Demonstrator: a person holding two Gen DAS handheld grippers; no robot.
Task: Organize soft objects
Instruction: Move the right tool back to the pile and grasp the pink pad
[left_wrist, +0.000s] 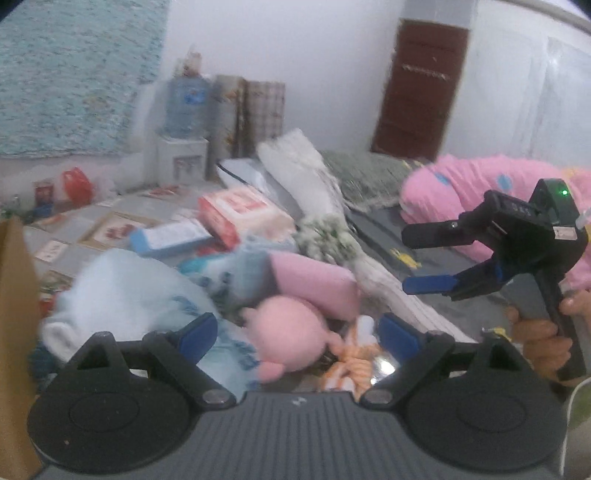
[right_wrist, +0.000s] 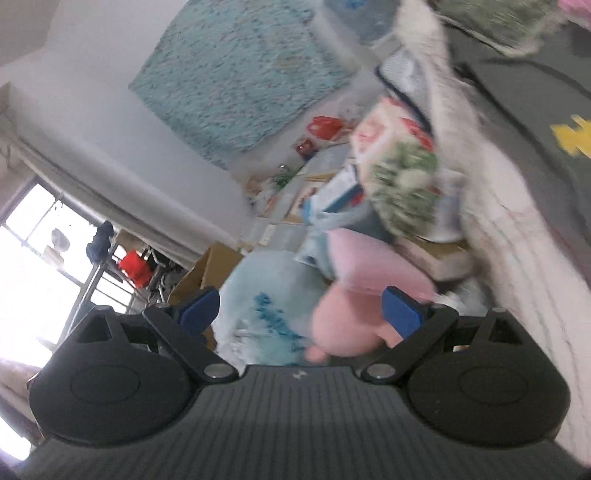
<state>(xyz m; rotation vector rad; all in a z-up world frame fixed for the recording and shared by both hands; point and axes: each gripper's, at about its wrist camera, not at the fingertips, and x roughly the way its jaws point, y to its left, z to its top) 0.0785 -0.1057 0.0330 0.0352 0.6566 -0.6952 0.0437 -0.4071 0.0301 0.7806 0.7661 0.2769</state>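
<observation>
A heap of soft things lies ahead in the left wrist view: a round pink plush toy (left_wrist: 291, 328), a pale blue plush with blue print (left_wrist: 122, 291), a pink cushion (left_wrist: 314, 284) and a small orange striped toy (left_wrist: 351, 365). My left gripper (left_wrist: 299, 334) is open just above the pink plush, touching nothing. My right gripper (left_wrist: 430, 258), held by a hand (left_wrist: 543, 332), hovers open at the right over the grey bed. The blurred right wrist view shows the right gripper (right_wrist: 301, 310) open, with the pink plush (right_wrist: 347, 325) and blue plush (right_wrist: 266, 295) beyond its fingers.
A wrapped white flower bouquet (left_wrist: 325, 236) leans across the heap. Red and white tissue packs (left_wrist: 236, 210) and a blue box (left_wrist: 170, 236) lie behind. A pink spotted blanket (left_wrist: 480, 184) is on the bed, a cardboard box (left_wrist: 14, 295) at the left, a water dispenser (left_wrist: 184, 110) by the wall.
</observation>
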